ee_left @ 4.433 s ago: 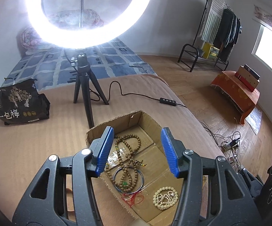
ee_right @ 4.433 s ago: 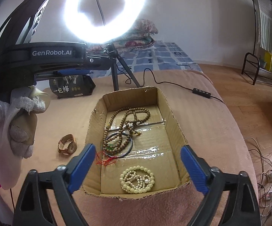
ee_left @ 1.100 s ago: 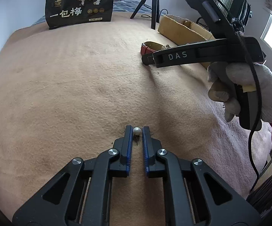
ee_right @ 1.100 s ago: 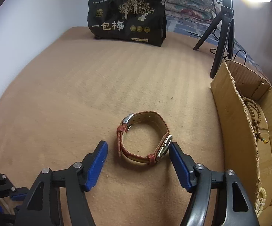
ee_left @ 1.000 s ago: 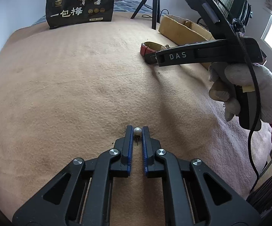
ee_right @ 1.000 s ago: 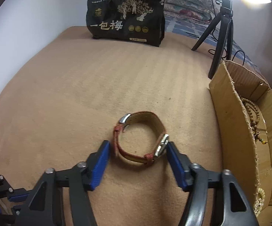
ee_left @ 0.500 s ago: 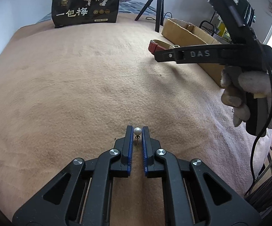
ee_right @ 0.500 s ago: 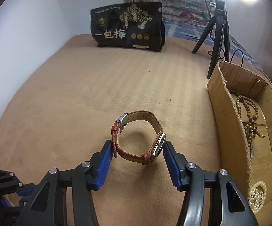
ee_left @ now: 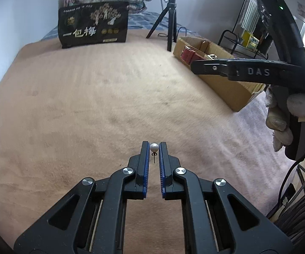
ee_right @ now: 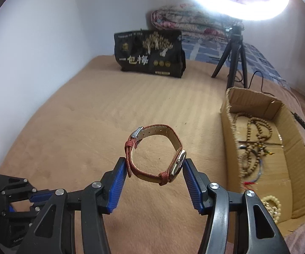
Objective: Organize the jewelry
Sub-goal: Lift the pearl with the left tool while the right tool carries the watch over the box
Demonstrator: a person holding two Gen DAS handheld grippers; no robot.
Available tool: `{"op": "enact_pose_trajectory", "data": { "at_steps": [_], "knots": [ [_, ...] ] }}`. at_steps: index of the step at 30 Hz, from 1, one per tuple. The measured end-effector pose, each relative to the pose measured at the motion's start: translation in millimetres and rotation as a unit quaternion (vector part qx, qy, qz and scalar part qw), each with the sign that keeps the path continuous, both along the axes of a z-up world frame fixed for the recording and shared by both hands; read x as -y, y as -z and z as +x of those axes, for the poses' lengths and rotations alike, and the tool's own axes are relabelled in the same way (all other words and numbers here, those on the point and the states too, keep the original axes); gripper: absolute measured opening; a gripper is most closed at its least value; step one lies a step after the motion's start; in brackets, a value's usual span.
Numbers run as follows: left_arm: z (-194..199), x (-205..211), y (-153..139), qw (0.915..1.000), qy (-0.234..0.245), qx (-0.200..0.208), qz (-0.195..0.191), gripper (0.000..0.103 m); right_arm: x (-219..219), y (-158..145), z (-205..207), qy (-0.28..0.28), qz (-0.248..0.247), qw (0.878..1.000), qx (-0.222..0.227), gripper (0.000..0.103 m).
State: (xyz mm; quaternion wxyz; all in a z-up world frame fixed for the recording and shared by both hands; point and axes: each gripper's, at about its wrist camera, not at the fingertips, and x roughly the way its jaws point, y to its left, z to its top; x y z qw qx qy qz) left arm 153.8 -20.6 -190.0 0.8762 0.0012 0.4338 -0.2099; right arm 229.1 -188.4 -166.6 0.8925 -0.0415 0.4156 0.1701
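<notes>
My left gripper (ee_left: 153, 147) is shut on a pearl stud earring (ee_left: 153, 148) and holds it just above the tan bedspread. My right gripper (ee_right: 155, 167) is shut on a red-strapped watch (ee_right: 155, 150) and holds it in the air, left of the cardboard box (ee_right: 294, 139). The box holds brown bead strings (ee_right: 256, 144) and a white bead bracelet (ee_right: 272, 206). In the left wrist view the watch (ee_left: 189, 54) hangs beside the box (ee_left: 226, 84), with the right gripper's body over it.
A black printed bag (ee_right: 150, 53) stands at the back of the bed. A ring light on a tripod (ee_right: 235, 48) stands behind the box, its cable trailing right. Folded quilts (ee_right: 192, 21) lie against the wall. A gloved hand (ee_left: 294, 114) holds the right gripper.
The right gripper closed on the watch and lifted it off the bedspread, carrying it toward the box. The left gripper still holds the earring and has risen slightly.
</notes>
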Motion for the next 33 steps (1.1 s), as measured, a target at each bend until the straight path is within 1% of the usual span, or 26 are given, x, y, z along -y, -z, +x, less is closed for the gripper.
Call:
{"op": "enact_pose_trajectory", "data": {
  "at_steps": [6,15,22,27,33],
  "knots": [
    [3,18,-18,0.9998,0.015,0.015,-0.005,0.007,28,-19,-9,0.016,0.006,1.000,0.013,0.056],
    [14,57,-36,0.9984,0.041,0.034,-0.019,0.007,81,-37,-14,0.051,0.000,0.998,0.028,0.056],
    [22,95,-47,0.9963,0.068,0.047,-0.024,0.007,115,-41,-9,0.075,-0.010,0.997,0.034,0.056],
    [31,119,-56,0.9947,0.080,0.052,-0.039,0.007,135,-40,-5,0.090,-0.008,0.995,0.034,0.056],
    [39,153,-59,0.9921,0.104,0.058,-0.039,0.007,156,-37,4,0.104,-0.007,0.994,0.031,0.056]
  ]
}}
